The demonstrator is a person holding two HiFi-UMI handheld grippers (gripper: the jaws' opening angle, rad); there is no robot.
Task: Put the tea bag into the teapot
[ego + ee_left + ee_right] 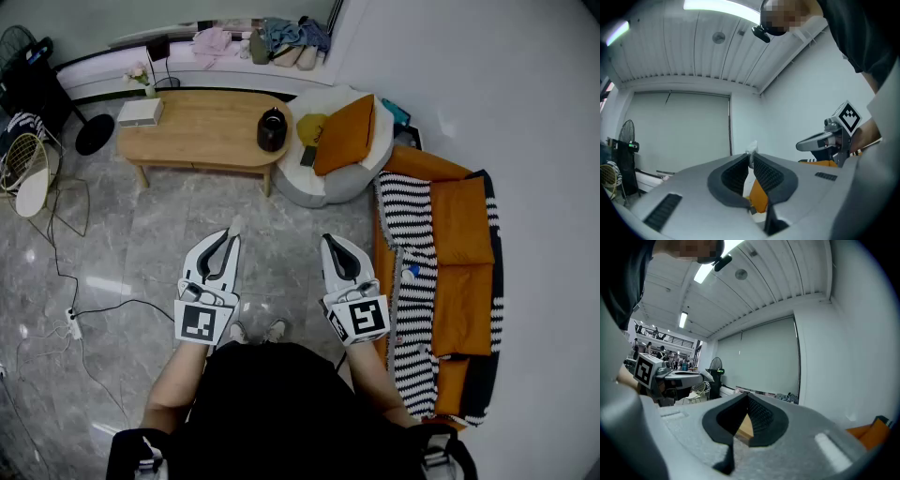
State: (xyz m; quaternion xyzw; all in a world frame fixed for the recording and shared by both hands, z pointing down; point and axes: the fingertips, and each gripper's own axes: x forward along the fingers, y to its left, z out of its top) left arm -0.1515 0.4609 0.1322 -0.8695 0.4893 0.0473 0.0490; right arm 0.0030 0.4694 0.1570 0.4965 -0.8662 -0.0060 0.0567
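Observation:
The black teapot stands near the right end of a wooden coffee table, well ahead of both grippers. My left gripper is held at waist height over the floor, shut on a small whitish tea bag that pokes out past its tips. In the left gripper view the tea bag shows as a white scrap pinched between the dark pads. Beside it, my right gripper is shut with nothing in it; its jaws meet at the tips.
A white box lies on the table's left end. A round pouffe with an orange cushion sits right of the table. A sofa with a striped blanket runs along the right wall. Cables trail over the marble floor at left.

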